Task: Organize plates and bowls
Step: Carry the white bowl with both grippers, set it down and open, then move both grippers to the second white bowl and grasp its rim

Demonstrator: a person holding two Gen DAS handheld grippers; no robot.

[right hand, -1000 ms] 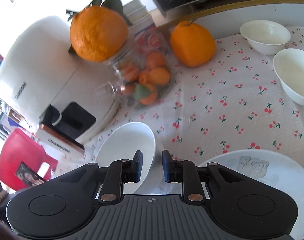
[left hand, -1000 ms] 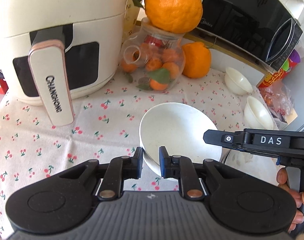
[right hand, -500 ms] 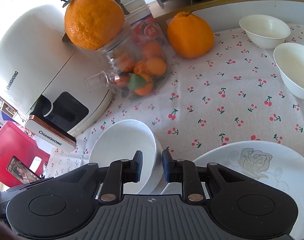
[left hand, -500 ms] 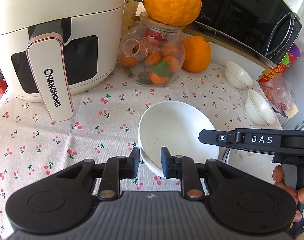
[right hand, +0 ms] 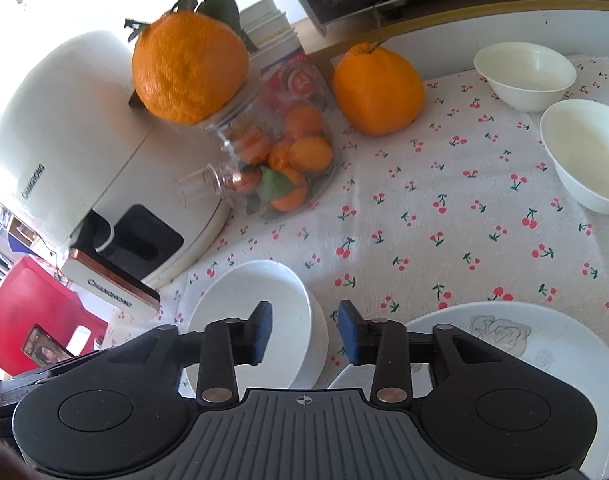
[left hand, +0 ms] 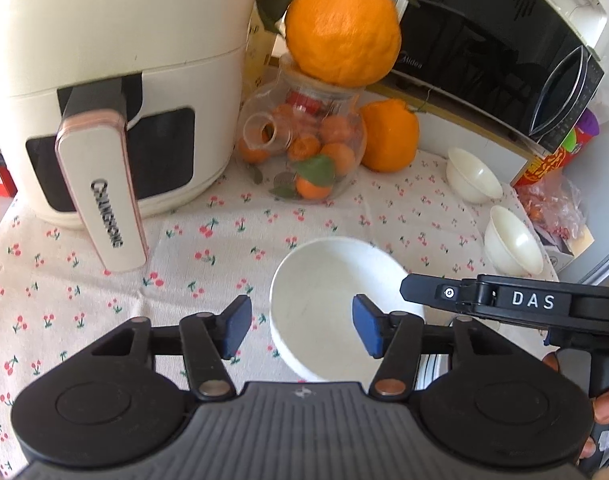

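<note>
Glossy white bowl, cherry-print cloth tablecloth

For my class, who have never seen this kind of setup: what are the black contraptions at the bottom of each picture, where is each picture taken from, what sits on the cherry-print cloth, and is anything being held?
There is no robot here. A person holds a hand-operated tool in each hand, each ending in a two-fingered claw with blue pads. A wide-angle camera on each tool looks forward along its fingers, so the pictures bulge.

One picture looks over the left claw, the other over the right claw. Both are open and hold nothing.

On the cloth stands a white bowl just ahead of both claws, a large plate with a rose pattern, and two smaller bowls farther off. Behind are a white air fryer, a glass jar of small oranges with a big orange on top, another orange beside it, and a microwave.
</note>
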